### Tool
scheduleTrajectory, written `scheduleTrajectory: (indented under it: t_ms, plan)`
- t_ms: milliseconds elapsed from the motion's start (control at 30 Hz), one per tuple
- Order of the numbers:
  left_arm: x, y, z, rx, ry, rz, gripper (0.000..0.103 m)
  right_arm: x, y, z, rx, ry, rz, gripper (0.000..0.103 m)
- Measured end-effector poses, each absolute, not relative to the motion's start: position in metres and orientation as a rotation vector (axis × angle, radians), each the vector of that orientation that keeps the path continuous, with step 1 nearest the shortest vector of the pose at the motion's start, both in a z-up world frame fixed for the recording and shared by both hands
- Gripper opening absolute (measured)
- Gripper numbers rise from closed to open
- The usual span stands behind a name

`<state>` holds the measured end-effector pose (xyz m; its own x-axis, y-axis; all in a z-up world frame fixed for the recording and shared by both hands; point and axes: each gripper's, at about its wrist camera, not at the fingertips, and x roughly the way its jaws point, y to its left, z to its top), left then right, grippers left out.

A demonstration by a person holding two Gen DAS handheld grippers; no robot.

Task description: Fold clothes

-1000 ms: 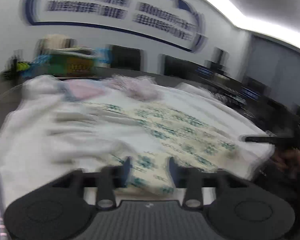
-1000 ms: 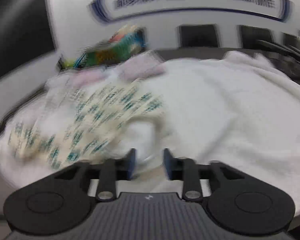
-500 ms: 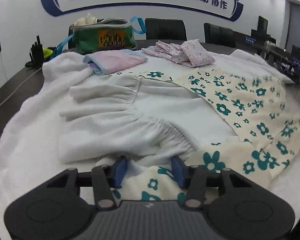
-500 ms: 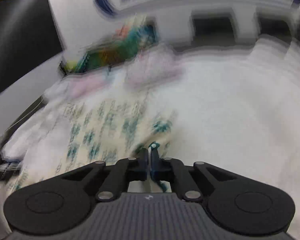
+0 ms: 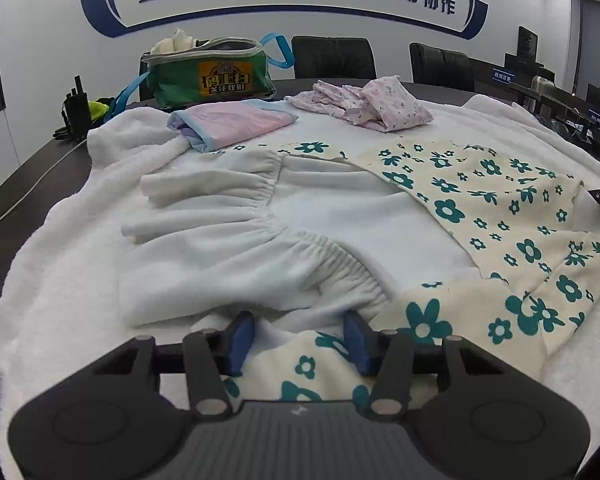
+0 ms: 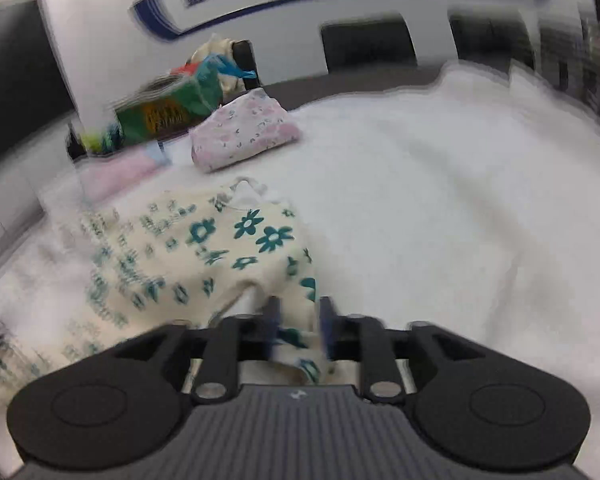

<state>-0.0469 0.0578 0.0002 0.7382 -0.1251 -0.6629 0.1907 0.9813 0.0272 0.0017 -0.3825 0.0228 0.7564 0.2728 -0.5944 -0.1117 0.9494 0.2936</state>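
Note:
A cream garment with teal flowers lies spread on a white towel, its white fleecy inside turned up on the left half. My left gripper is open and low over the garment's near edge, with flowered cloth between its blue pads and not pinched. In the blurred right wrist view the same garment reaches to my right gripper. Its jaws stand apart with a fold of the flowered cloth lying loosely between them.
At the back stand a green bag, a folded pink piece and a pink flowered bundle. Black chairs line the far side. A black radio sits on the dark table at the left. Bare towel stretches to the right.
The right gripper was shut on the flowered cloth half a second ago; its jaws are now apart and it sits lower. The left gripper has held still since swinging round.

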Motion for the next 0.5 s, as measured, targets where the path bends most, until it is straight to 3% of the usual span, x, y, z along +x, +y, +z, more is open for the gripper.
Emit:
scheduleTrajectory:
  t_ms: [133, 167, 233, 333, 400, 500]
  plan:
    - [-0.048, 0.058, -0.001, 0.096, 0.712, -0.173, 0.049, 0.015, -0.399, 0.014, 0.532, 0.722, 0.363, 0.032]
    - [-0.049, 0.058, -0.001, 0.097, 0.708, -0.172, 0.049, 0.016, -0.393, 0.017, 0.54, 0.711, 0.403, 0.024]
    - [-0.049, 0.057, -0.001, 0.095, 0.706, -0.169, 0.049, -0.003, -0.342, 0.026, 0.31, 0.676, 0.473, 0.011]
    - [-0.049, 0.057, -0.001, 0.095, 0.704, -0.168, 0.049, -0.048, -0.238, 0.037, -0.226, 0.591, 0.561, 0.011]
    - [-0.049, 0.058, -0.001, 0.095, 0.703, -0.174, 0.049, -0.092, -0.177, 0.025, -0.573, 0.523, 0.653, 0.012]
    - [-0.047, 0.065, 0.006, 0.067, 0.734, -0.202, 0.049, -0.111, -0.176, 0.039, -0.528, 0.511, 0.734, 0.026]
